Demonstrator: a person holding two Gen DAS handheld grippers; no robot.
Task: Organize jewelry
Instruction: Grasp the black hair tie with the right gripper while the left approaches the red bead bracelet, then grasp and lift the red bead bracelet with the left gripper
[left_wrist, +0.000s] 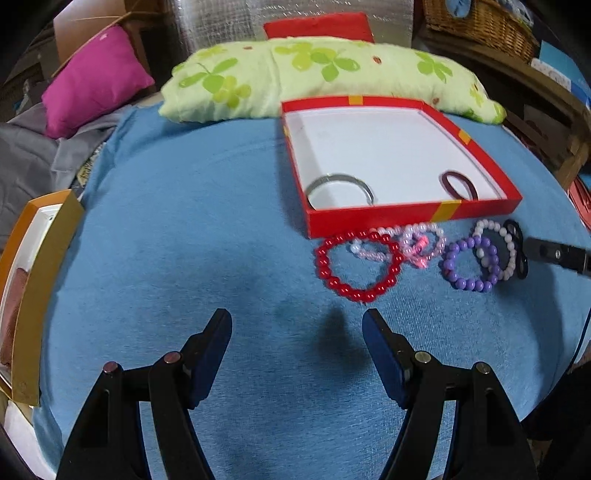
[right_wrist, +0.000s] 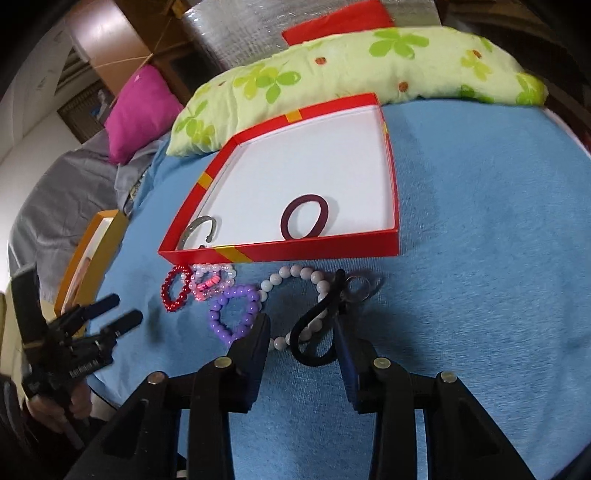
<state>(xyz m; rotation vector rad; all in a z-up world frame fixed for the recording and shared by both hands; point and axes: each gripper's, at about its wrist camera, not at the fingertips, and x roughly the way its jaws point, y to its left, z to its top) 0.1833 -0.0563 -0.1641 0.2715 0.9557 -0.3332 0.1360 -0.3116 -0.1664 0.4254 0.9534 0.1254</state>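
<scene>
From the left wrist view, the left gripper (left_wrist: 297, 325) hangs spread apart over bare blue cloth (left_wrist: 184, 240), nothing between its pads. Ahead of it, just off the near wall of the red box (left_wrist: 406, 218), lies a row of bracelets: a red bead bracelet (left_wrist: 356, 264), a pink one (left_wrist: 417, 242) overlapping it, then a purple one (left_wrist: 467, 264), a white one (left_wrist: 496, 247) and a black hair tie (left_wrist: 517, 251) toward the cloth's right edge. Inside the box, a silver bangle (left_wrist: 341, 186) sits in the near left corner and a maroon band (left_wrist: 460, 184) in the near right corner. The tip of the right gripper (left_wrist: 557, 254) reaches in beside the hair tie.

From the right wrist view, the right gripper (right_wrist: 304, 332) stands half closed around the black hair tie (right_wrist: 317, 332), whose loop lies across the white bracelet (right_wrist: 295, 273); I cannot tell whether the pads press on it yet, so I judge it not yet gripped. The purple bracelet (right_wrist: 234, 314) lies just beside the left pad.

To do this pick well, the pads should likely pinch only the tie's strand and lift slowly, since the white beads beneath and the small metal ring (right_wrist: 356, 286) at its far end could come along. The box has free floor behind the maroon band (right_wrist: 304, 218) for setting it down. The left gripper (right_wrist: 110, 314), spread wide near the red bracelet (right_wrist: 176, 288), could take that one.
</scene>
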